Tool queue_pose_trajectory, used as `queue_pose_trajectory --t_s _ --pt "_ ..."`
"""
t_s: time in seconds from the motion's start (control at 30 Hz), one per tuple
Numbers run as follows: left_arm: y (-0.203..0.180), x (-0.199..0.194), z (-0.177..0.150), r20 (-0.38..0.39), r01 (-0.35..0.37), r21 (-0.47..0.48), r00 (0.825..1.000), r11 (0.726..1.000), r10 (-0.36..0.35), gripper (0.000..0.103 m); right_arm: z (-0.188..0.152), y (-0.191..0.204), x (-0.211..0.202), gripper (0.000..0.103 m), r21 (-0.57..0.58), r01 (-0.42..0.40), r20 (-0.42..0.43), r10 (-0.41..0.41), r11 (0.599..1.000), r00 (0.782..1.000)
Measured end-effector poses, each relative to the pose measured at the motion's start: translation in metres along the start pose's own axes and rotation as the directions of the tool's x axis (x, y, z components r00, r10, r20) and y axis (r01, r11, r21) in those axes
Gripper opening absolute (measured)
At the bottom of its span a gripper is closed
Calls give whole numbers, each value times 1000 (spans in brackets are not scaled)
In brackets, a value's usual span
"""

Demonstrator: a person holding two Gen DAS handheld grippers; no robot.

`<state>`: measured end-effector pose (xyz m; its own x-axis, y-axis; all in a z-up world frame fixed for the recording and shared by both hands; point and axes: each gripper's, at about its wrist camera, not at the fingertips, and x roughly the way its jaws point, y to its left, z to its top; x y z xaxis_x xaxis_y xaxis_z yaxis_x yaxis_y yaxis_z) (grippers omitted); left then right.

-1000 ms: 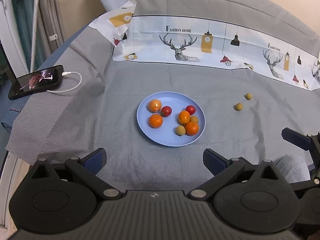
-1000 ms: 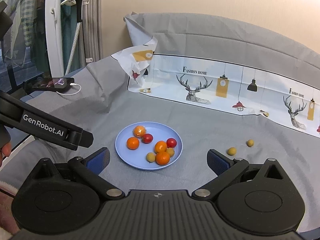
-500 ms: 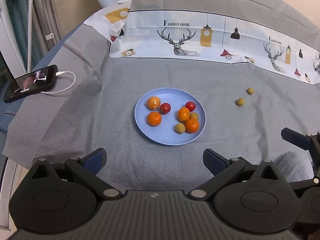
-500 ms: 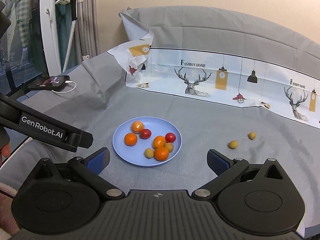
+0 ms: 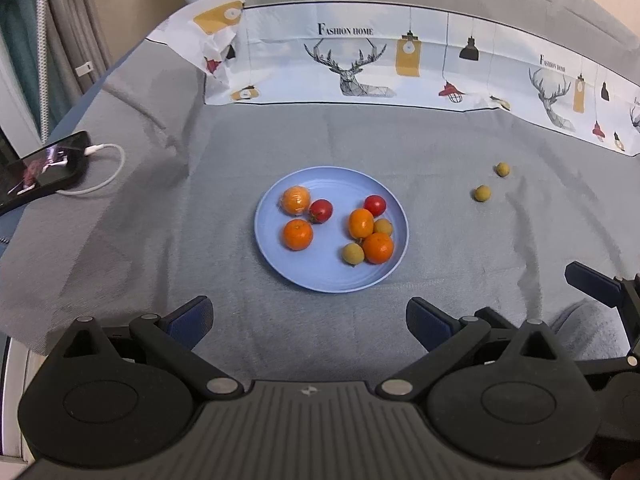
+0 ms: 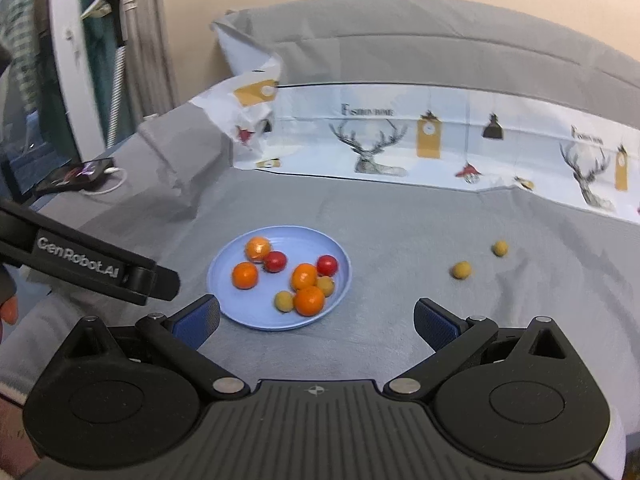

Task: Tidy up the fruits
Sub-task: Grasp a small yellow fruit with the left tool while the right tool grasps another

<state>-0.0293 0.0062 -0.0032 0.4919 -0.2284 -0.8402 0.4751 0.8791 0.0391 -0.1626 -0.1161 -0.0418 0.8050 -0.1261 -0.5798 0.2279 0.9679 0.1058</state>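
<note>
Charging phone [image 5: 42, 170], deer-print cloth [image 5: 400, 68]

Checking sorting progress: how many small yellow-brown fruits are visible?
4: two on the blue plate, at and; two off it on the grey cloth, at and. None looks hidden.

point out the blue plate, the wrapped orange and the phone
round light-blue plate [image 5: 320, 276], left wrist view, bare near rim
plastic-wrapped orange fruit [image 5: 295, 200], left wrist view, its middle
black smartphone on white cable [image 5: 44, 170], left wrist view, screen centre

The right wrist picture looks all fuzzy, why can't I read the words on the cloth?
Right wrist view: smeared with blur, so the printed cloth lettering is unreadable and the fruit on the plate looks soft. Left wrist view: sharp, the same lettering reads "Fashion Home", though the fisheye bends the edges.
</note>
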Motion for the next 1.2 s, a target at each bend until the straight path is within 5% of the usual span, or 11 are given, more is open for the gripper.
queue_pose_trajectory --t_s 0.23,0.43,0.67,0.93,1.13,1.2 --pt "-33 29 22 -54 26 60 998 998 -23 102 -9 -44 17 102 142 124 -25 -122 982 992" --pt "-88 68 53 -58 44 158 998 986 -35 103 -20 -110 33 102 289 271 -70 -261 918 963" --pt "-178 152 92 -46 78 351 997 933 -66 103 -18 -201 76 102 338 401 -63 -404 852 912" --pt "-235 269 132 -172 185 420 977 888 -122 102 2 -276 184 102 171 342 -45 -339 924 940" --pt "-244 316 143 -220 232 439 964 868 -146 103 12 -294 256 102 82 236 -60 -232 968 971" --pt "-243 317 144 -206 255 433 962 865 -180 94 12 -297 274 102 85 204 -87 -196 975 977"
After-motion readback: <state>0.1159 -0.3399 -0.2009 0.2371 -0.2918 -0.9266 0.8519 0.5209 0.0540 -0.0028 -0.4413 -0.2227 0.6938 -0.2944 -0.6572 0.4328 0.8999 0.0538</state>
